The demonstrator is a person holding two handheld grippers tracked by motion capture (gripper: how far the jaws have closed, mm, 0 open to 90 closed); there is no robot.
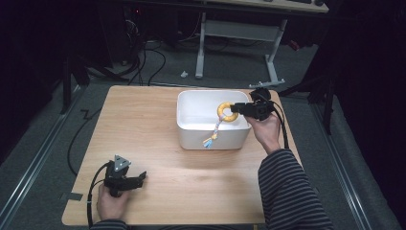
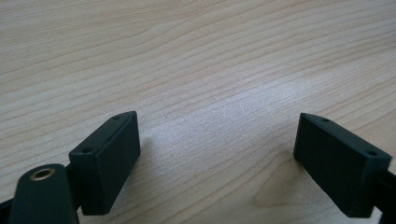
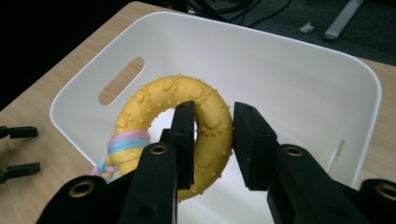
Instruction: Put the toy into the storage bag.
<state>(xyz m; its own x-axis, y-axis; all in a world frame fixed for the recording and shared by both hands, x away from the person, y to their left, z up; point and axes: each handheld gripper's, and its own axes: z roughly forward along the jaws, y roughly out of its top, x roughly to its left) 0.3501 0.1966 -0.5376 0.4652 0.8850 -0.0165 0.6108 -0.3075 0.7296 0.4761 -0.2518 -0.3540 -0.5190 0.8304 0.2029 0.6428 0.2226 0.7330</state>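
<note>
Item: yellow ring toy [image 3: 205,126], gripped between my right hand-held gripper [image 3: 212,140] jaws over the white bin [image 1: 191,125], rope tail [image 1: 213,134] trailing beyond the bin's near rim; left hand-held gripper [image 2: 217,163], wide, empty, idles on the desk [image 1: 143,124].

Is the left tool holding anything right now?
No, the left tool has its jaws spread wide apart over the bare wooden table, with nothing between them.
</note>
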